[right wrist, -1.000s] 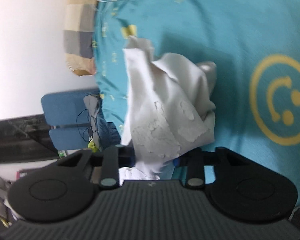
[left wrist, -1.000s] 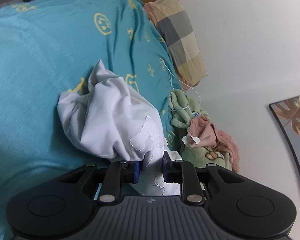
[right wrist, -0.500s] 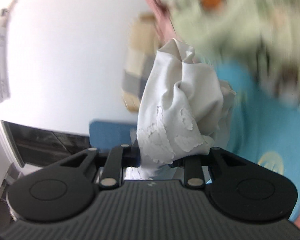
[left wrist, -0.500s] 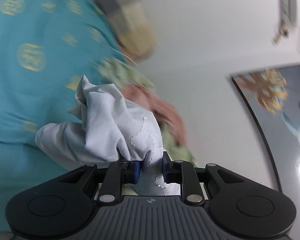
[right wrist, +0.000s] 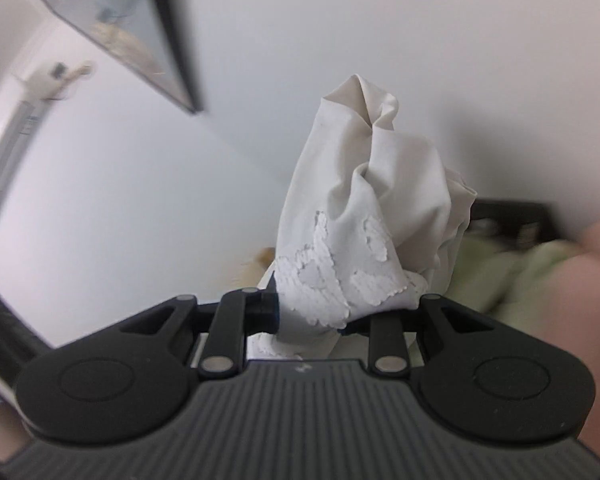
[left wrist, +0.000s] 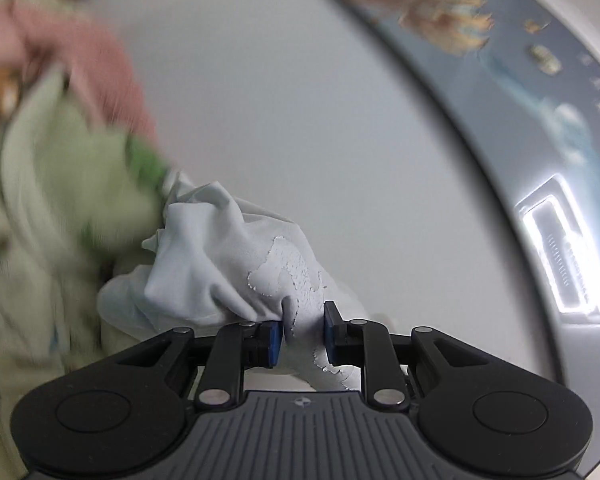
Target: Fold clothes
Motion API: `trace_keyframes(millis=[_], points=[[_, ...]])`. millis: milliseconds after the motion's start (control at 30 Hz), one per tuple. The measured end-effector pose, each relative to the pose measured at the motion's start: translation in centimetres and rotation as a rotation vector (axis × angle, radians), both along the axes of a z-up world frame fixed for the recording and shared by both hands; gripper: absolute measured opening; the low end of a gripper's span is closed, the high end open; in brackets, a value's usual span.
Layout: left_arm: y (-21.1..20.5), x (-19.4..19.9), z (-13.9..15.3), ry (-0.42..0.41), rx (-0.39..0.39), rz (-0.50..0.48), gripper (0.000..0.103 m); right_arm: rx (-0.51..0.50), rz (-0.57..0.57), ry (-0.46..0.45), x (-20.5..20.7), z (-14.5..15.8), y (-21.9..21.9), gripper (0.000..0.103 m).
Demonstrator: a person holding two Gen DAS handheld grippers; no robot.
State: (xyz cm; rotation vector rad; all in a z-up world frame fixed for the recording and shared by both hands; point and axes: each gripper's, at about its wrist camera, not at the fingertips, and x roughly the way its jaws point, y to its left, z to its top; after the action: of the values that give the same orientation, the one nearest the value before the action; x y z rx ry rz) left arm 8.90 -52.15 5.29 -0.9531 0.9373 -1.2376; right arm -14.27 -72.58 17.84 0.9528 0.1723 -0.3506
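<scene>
On your left side, the left gripper (left wrist: 302,330) is clenched on a bunch of the crumpled white garment with a cracked white print (left wrist: 236,264), and the cloth rises in front of the blue pads in a loose heap, up in the air before the pale wall (left wrist: 268,112). To the left of it a blurred pile of green and pink fabric (left wrist: 48,160) is very near, maybe touching the garment; I cannot tell. The dark framed picture (left wrist: 500,80) is well apart on the right. On your right side, the right gripper (right wrist: 310,316) also grasps the same garment (right wrist: 364,216), which stands up between the fingers as a wrinkled bundle. I judge that the folding is not yet started: no flat layer or straight edge shows. You must first spread the garment. The open room is toward the wall; no surface for laying it shows here.
</scene>
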Motion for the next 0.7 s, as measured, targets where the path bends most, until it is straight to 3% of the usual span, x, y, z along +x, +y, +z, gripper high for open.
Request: trace_keyframes(millis=[200, 367, 433, 533, 667, 700], points=[[0.1, -4.2, -5.9, 0.025, 0.115, -0.108, 0.024, 0.045, 0.001, 0.16, -3.3, -5.3, -0.6, 0.027], [0.4, -6.6, -7.8, -0.041, 0.212, -0.108, 0.033, 0.045, -0.017, 0.173, -4.6, -7.0, 0.0, 0.029], [0.9, -6.0, -7.7, -0.067, 0.241, -0.099, 0.038, 0.041, -0.024, 0.189, -4.6, -6.4, 1.2, 0.031], [2.3, -6.6, -6.6, -0.142, 0.285, -0.092, 0.053, 0.009, -0.03, 0.253, -5.2, -4.7, 3.1, 0.037], [4.7, -7.5, -3.5, -0.291, 0.355, -0.041, 0.082, -0.142, -0.053, 0.326, -6.8, -1.5, 6.3, 0.046], [5.4, -7.7, -2.6, -0.331, 0.368, -0.023, 0.083, -0.184, -0.058, 0.331, -7.0, -0.7, 7.2, 0.053]])
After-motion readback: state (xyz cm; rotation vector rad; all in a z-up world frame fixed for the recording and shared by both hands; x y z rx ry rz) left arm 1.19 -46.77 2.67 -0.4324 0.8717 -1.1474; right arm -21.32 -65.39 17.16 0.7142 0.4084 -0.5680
